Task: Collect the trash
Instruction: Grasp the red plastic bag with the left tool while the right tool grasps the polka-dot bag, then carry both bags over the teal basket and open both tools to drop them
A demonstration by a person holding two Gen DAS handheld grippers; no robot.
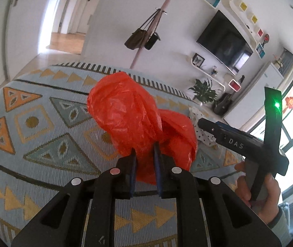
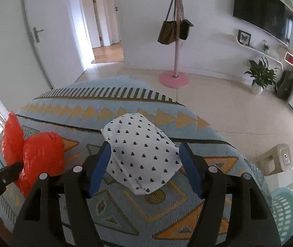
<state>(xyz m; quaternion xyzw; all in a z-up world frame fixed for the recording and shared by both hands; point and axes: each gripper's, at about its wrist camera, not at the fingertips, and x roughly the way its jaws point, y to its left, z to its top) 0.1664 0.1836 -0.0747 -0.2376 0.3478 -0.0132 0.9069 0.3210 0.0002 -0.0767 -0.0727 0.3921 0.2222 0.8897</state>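
Plastic bag (image 2: 33, 154) lies left of paper bag (image 2: 142, 154) on tablecloth (image 2: 125, 216).

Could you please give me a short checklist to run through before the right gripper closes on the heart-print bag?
1. Left gripper shut on the red plastic bag: ok.
2. Right gripper open: ok.
3. White heart-print bag between its fingers: ok.
4. Fingers touching the bag: cannot tell.
5. Red bag clear of the right gripper: ok.
6. Bag lying on the patterned cloth: ok.

White walls, tiled floor (image 2: 228, 107), pink coat stand (image 2: 176, 57), wall-mounted television (image 1: 224, 41).
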